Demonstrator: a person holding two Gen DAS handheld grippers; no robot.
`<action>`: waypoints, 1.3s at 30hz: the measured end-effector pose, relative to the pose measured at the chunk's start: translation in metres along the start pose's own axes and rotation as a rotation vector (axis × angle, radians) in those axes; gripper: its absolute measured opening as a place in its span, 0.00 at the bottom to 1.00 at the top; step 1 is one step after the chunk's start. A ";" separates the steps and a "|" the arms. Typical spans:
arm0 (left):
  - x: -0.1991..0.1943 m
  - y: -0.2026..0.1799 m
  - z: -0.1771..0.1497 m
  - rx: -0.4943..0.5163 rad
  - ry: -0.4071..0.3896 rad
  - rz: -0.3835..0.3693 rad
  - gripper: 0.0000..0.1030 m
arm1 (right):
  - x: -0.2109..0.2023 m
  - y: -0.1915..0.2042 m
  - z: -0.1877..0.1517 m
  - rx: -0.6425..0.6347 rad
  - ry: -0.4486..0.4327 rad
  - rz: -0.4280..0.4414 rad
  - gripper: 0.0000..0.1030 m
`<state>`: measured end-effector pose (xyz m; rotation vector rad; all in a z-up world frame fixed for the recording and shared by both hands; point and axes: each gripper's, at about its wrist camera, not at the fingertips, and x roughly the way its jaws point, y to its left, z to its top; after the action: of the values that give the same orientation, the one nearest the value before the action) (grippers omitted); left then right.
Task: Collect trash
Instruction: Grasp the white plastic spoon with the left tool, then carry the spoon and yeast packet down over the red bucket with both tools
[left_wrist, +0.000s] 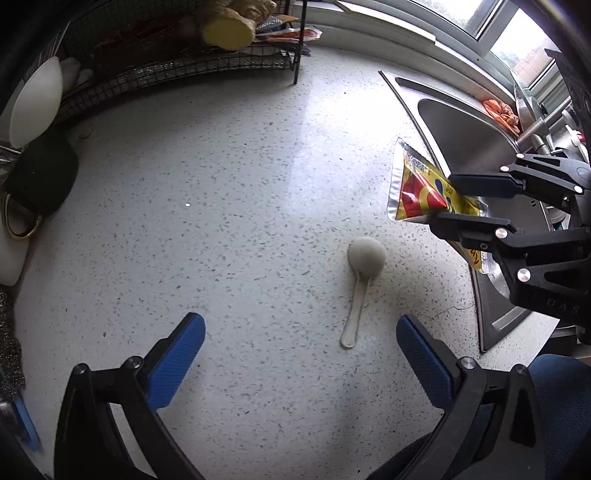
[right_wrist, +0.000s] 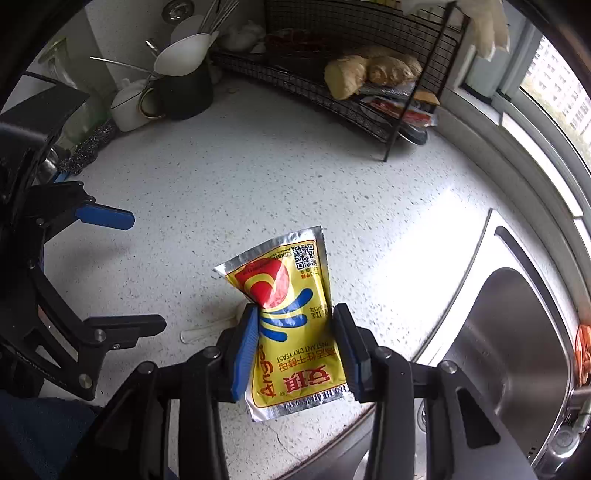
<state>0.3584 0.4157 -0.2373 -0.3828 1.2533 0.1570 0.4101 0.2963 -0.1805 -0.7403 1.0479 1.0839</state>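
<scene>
A: Right tongs (right_wrist: 295, 341): how are they set?

B: Clamped on a yellow yeast packet (right_wrist: 291, 314). The packet is pinched at its middle between the blue pads (right_wrist: 245, 347) and is held clear above the speckled table (right_wrist: 258, 166), near the steel sink (right_wrist: 517, 350).

A: Left tongs (left_wrist: 301, 334)?

B: Spread wide, nothing gripped, nothing touched. They are held above the table.

A: Other items noted?

B: A pale plastic spoon (left_wrist: 360, 280) is seen lying flat on the table, beyond the left pads and beside the sink's rim. A wire rack (right_wrist: 369, 92) stands at the back.
</scene>
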 end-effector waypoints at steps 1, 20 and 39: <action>0.006 -0.004 0.002 0.004 0.010 -0.004 1.00 | 0.000 -0.003 -0.005 0.020 0.002 -0.007 0.37; 0.058 -0.058 0.042 0.170 0.077 0.057 0.63 | -0.004 -0.032 -0.037 0.231 -0.018 -0.028 0.38; 0.057 -0.107 0.016 0.199 0.040 0.099 0.08 | -0.028 -0.027 -0.049 0.225 -0.091 -0.035 0.38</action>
<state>0.4248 0.3168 -0.2663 -0.1525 1.3155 0.1082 0.4175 0.2348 -0.1715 -0.5221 1.0549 0.9427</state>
